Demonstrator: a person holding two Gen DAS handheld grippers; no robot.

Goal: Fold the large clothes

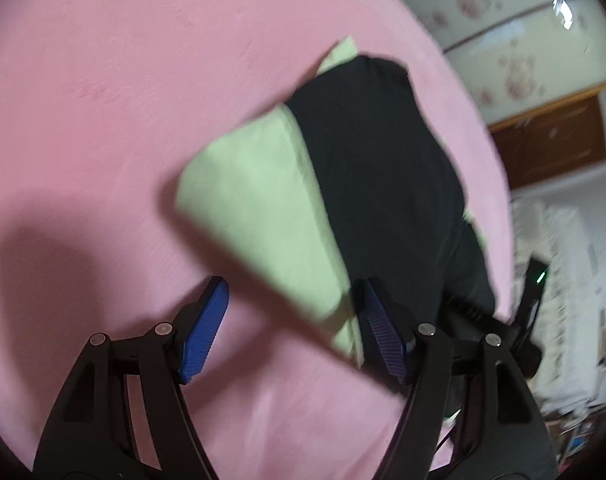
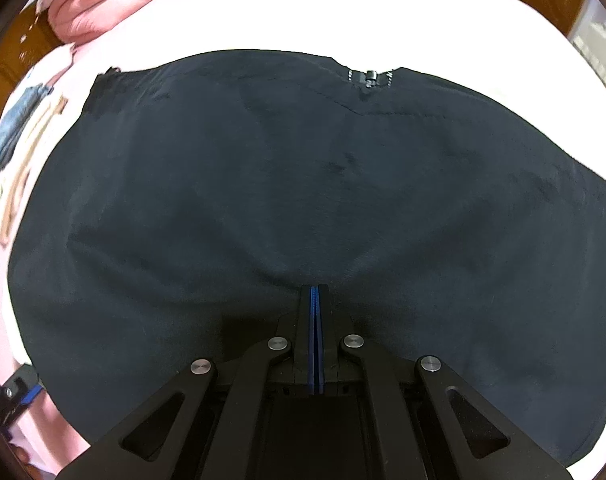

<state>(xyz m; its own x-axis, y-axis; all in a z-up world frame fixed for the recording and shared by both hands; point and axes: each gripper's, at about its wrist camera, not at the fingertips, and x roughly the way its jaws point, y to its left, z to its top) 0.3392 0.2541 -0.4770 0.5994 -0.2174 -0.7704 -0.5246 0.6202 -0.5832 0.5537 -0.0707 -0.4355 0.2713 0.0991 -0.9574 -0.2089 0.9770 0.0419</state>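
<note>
The left claw [image 1: 291, 328] stands wide, its pads bare, above the pink sheet [image 1: 103, 120]; the green lining [image 1: 259, 208] of the black garment [image 1: 375, 160] lies just beyond. The right claw [image 2: 315, 292] is closed tight, tips against the garment [image 2: 303, 184] spread across the bed.

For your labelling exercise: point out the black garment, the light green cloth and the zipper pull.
black garment [image 2: 303, 184]: right wrist view, middle of the spread fabric.
light green cloth [image 1: 259, 200]: left wrist view, its flat exposed face.
zipper pull [image 2: 370, 77]: right wrist view, dark slider at the garment's far edge.
</note>
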